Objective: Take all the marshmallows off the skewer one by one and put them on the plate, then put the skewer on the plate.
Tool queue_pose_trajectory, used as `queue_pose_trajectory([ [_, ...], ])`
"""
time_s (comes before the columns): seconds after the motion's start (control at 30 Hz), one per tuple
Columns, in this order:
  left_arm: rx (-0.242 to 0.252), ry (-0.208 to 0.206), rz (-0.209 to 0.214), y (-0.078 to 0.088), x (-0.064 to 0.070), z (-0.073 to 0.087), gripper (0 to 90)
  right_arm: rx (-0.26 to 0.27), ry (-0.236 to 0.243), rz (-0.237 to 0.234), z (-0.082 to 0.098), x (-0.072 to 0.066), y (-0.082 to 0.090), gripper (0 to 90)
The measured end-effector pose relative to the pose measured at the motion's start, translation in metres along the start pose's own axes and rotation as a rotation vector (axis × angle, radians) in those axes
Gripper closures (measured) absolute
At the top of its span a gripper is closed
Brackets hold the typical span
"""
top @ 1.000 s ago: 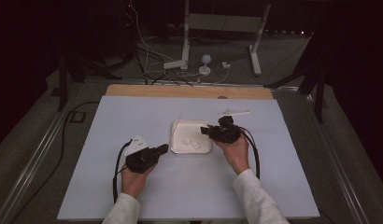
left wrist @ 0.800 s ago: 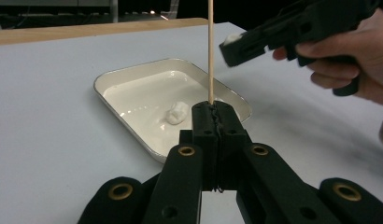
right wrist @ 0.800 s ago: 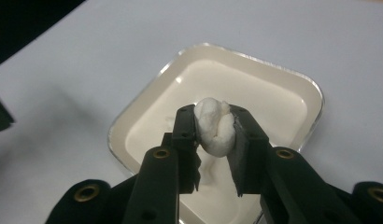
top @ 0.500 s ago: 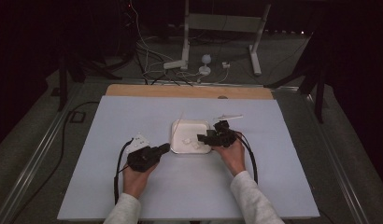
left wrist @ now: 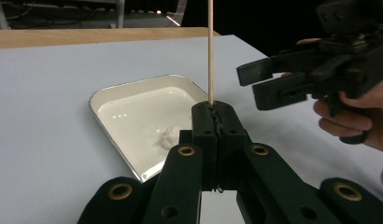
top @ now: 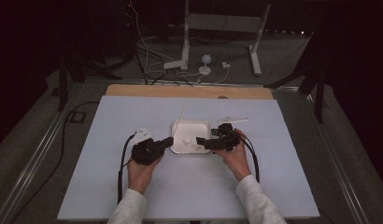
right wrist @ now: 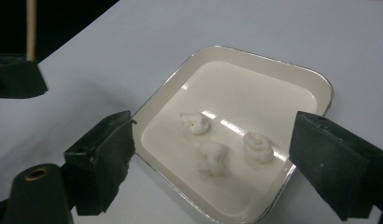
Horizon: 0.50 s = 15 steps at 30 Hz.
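Above the tray (right wrist: 315, 88), right gripper (right wrist: 213, 163) fingers just opened.

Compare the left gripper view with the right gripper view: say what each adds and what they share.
The left gripper view adds the left gripper shut on a thin wooden stick standing upright, and the right gripper side-on with its hand. The right gripper view adds three small white lumps lying apart in the tray, between its own jaws, which have just been opening with nothing gripped. Both show the white tray on the pale sheet.
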<state>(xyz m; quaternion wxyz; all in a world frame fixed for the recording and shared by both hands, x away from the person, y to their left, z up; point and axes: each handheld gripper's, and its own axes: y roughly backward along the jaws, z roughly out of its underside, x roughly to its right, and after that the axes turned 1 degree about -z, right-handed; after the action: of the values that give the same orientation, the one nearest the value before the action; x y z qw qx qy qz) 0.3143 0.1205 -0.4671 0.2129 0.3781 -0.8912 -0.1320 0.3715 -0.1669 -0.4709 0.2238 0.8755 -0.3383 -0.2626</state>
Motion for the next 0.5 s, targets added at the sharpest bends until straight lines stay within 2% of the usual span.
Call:
queue_pose_trajectory([
  [0.23,-0.019,0.028,-0.027,-0.008,0.001,-0.002,90.0,0.033,0.032,-0.013,0.003,-0.007,0.014,9.1],
  [0.4,-0.023,0.047,-0.034,-0.011,-0.001,-0.006,90.0,0.054,0.059,-0.037,0.007,-0.008,0.026,5.9],
  [0.5,-0.028,0.056,-0.037,-0.013,-0.002,-0.007,90.0,0.062,0.068,-0.031,0.013,-0.008,0.035,5.0],
])
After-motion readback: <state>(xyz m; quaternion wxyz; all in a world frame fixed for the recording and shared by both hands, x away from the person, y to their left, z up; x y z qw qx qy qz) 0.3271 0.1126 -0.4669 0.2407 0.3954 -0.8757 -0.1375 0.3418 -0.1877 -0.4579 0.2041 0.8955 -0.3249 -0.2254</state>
